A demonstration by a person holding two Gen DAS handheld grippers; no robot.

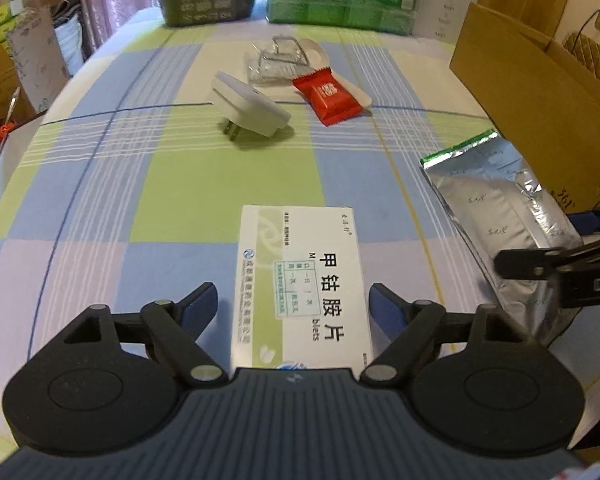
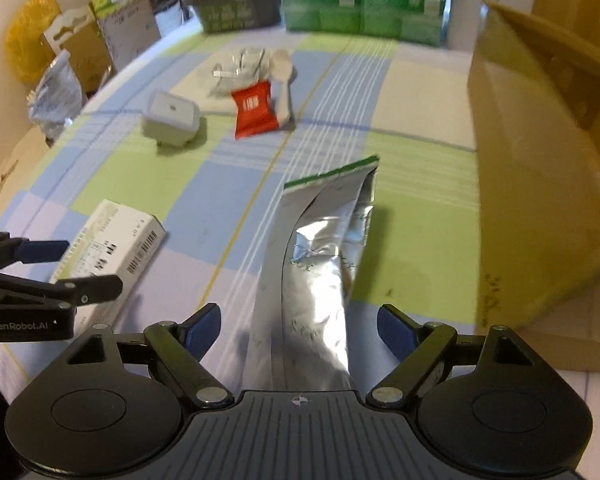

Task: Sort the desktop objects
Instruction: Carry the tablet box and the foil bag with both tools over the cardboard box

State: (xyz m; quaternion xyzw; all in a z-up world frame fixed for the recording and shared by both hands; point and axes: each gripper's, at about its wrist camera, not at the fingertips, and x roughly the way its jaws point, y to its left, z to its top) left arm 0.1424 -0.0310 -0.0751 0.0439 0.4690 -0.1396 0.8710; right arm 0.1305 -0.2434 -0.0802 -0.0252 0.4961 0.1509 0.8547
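The left gripper (image 1: 293, 306) is held low over the checked tablecloth (image 1: 172, 184) with its fingers spread wide. The white medicine box (image 1: 300, 284) lies flat between them, and a gap is seen on each side of it. The right gripper (image 2: 299, 326) is likewise spread apart, with the silver foil pouch (image 2: 320, 264) lying lengthwise between its fingers; no contact with the pouch can be confirmed from this view. The pouch's green-edged end is directed away from the gripper, toward the far side of the table. To the right of the pouch, a brown cardboard box (image 2: 540, 208) is positioned. Further back on the cloth, a white plug adapter (image 1: 250, 110) is seen, with a red sachet (image 1: 327, 96), a white plastic spoon (image 2: 283, 80) and a clear plastic wrapper (image 1: 270, 64) grouped near it.
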